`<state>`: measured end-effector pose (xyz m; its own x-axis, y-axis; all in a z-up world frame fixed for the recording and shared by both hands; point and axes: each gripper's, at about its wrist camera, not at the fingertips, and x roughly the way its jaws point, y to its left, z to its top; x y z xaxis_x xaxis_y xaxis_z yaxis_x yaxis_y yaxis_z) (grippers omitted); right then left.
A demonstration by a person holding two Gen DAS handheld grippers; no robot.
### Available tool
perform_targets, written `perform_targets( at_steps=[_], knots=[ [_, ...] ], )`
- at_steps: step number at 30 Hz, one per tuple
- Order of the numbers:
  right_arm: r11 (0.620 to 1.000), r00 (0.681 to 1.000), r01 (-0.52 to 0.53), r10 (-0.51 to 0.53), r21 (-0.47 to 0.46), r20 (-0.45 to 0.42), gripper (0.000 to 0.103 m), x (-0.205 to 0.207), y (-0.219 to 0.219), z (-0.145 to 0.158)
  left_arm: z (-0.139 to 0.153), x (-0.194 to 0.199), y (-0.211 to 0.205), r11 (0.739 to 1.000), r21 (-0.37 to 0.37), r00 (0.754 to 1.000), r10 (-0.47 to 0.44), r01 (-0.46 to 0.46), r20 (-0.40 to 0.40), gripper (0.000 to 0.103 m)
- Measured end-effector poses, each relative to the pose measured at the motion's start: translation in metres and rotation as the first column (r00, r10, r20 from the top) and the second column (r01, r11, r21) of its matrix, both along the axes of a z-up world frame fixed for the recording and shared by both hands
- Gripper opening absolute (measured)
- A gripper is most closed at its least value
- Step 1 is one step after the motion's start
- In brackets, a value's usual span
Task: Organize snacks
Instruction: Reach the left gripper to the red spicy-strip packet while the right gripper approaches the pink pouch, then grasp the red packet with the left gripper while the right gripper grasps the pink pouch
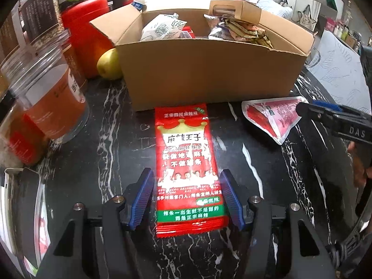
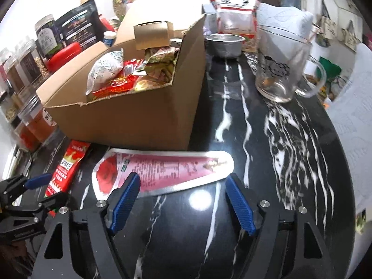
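We see the cardboard box (image 1: 216,69) on the black marble table (image 1: 111,139), and we use it as our landmark. Inside the box there are already many snack packets (image 2: 130,79). Just in front of the box, with its top edge almost at the box wall, lies the long red snack packet (image 1: 188,169), flat on the table. Our left gripper (image 1: 187,197) stands wide around the lower half of this packet, one blue pad on each side; if the pads touch it, we cannot tell. To the right of the red packet, also in front of the box, lies the pink pouch (image 2: 162,172) flat on the table. Our right gripper (image 2: 183,202) is wide too and holds nothing; its left finger is over the edge of the pouch. At the left of the box stand a yellow pear (image 1: 110,64) and clear jars (image 1: 46,97). At the right of the box stands a glass mug (image 2: 283,65)
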<state>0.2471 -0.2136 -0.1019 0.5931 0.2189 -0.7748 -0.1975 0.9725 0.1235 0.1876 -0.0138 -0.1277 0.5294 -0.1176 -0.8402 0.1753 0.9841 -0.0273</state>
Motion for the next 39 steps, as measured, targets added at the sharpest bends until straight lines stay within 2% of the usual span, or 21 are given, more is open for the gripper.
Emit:
perform_targets(
  at_steps=[4,9,13,18,21,24,27,29,30,31,32,33,34,37,39],
  knots=[
    [0.998,0.998,-0.07,0.07,0.001,0.003,0.076,0.018,0.001,0.003,0.001,0.007,0.0,1.0,0.0,1.0,0.007,-0.007,-0.001,0.059],
    [0.983,0.982,-0.185,0.185,-0.006,-0.033,0.076,0.039,0.006,-0.003,0.0,0.016,0.0,1.0,0.0,1.0,0.007,-0.007,0.0,0.059],
    [0.968,0.963,-0.25,0.249,0.002,-0.103,0.077,0.048,0.01,-0.011,0.001,0.015,0.001,1.0,-0.001,1.0,0.008,-0.008,0.003,0.059],
    [0.949,0.942,-0.315,0.308,-0.035,-0.135,0.077,0.036,0.017,-0.013,0.0,0.017,-0.001,1.0,-0.002,1.0,0.002,-0.002,0.005,0.059],
    [0.946,0.936,-0.323,0.316,-0.022,-0.152,0.077,0.023,0.018,-0.013,0.0,0.016,-0.001,1.0,-0.003,1.0,0.0,0.0,0.008,0.059],
    [0.952,0.94,-0.306,0.299,-0.02,-0.162,0.077,0.006,0.017,-0.014,0.0,0.01,-0.001,1.0,-0.005,1.0,-0.005,0.006,0.016,0.059],
    [0.954,0.947,-0.295,0.284,-0.055,-0.153,0.075,-0.007,0.021,-0.015,0.0,0.005,-0.002,1.0,-0.008,1.0,-0.004,0.004,0.023,0.059],
    [0.95,0.951,-0.293,0.277,-0.108,-0.139,0.067,-0.017,0.027,-0.014,0.0,0.0,-0.002,1.0,-0.008,1.0,-0.001,0.001,0.026,0.059],
    [0.948,0.955,-0.286,0.269,-0.142,-0.128,0.057,-0.022,0.031,-0.014,0.001,-0.001,-0.003,1.0,-0.008,1.0,0.0,0.0,0.027,0.059],
    [0.946,0.957,-0.281,0.263,-0.16,-0.123,0.05,-0.026,0.034,-0.014,0.0,-0.002,-0.002,1.0,-0.008,1.0,0.0,0.0,0.028,0.059],
    [0.949,0.957,-0.28,0.263,-0.144,-0.124,0.048,-0.03,0.035,-0.013,0.0,-0.002,-0.002,1.0,-0.008,1.0,0.0,0.0,0.029,0.059],
    [0.952,0.957,-0.277,0.262,-0.13,-0.125,0.032,-0.032,0.036,-0.012,0.0,-0.003,-0.002,1.0,-0.009,1.0,0.0,0.0,0.03,0.057],
    [0.957,0.96,-0.265,0.25,-0.121,-0.125,0.026,-0.034,0.035,-0.012,0.0,-0.004,-0.002,1.0,-0.008,0.999,0.002,-0.002,0.033,0.055],
    [0.965,0.967,-0.24,0.227,-0.11,-0.116,0.016,-0.04,0.035,-0.012,0.0,-0.009,0.001,1.0,-0.011,0.999,0.001,0.0,0.034,0.053],
    [0.969,0.969,-0.228,0.216,-0.092,-0.123,0.016,-0.047,0.034,-0.012,0.0,-0.013,0.001,1.0,-0.014,0.999,-0.001,0.001,0.037,0.053]
  ],
)
